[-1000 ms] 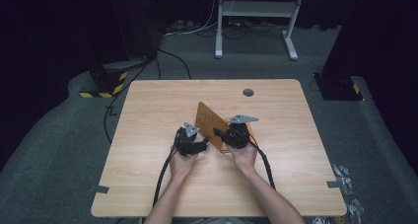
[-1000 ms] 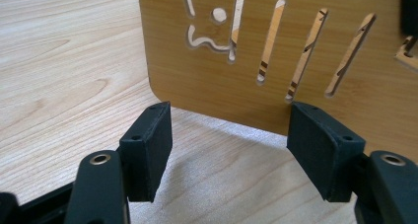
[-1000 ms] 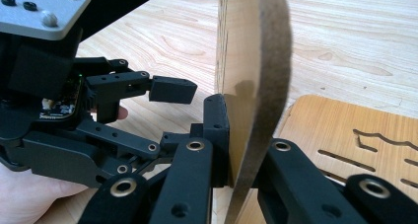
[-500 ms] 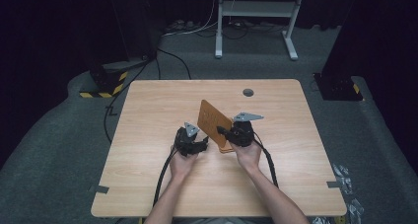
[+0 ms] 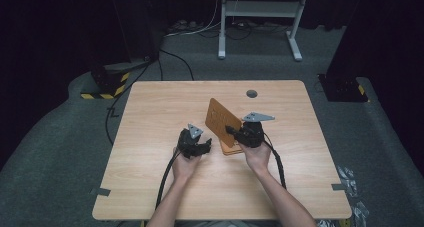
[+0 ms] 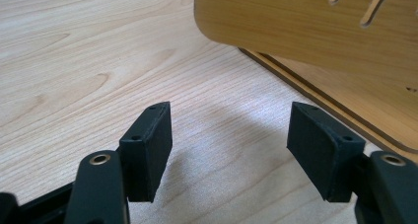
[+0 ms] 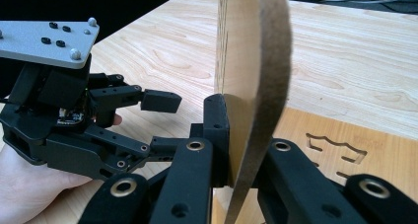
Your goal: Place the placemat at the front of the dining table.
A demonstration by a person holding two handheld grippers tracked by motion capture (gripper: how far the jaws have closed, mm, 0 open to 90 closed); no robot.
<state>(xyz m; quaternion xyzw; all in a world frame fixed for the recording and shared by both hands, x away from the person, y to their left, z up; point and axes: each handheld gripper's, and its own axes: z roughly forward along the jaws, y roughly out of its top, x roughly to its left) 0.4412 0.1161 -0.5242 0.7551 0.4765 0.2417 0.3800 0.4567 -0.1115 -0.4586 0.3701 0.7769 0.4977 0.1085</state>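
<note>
The right gripper is clenched on the edge of the upper wooden panel, which it has swung a little more upright than a second ago. Below its jaws the base panel lies flat on the table. Just to its left, the left gripper hangs released and empty, so the stand looks about half unfolded.

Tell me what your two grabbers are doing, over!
Right gripper shut on raised wooden panel. Left gripper open, empty, beside it. Second wooden board flat underneath. Nothing in the way.
</note>
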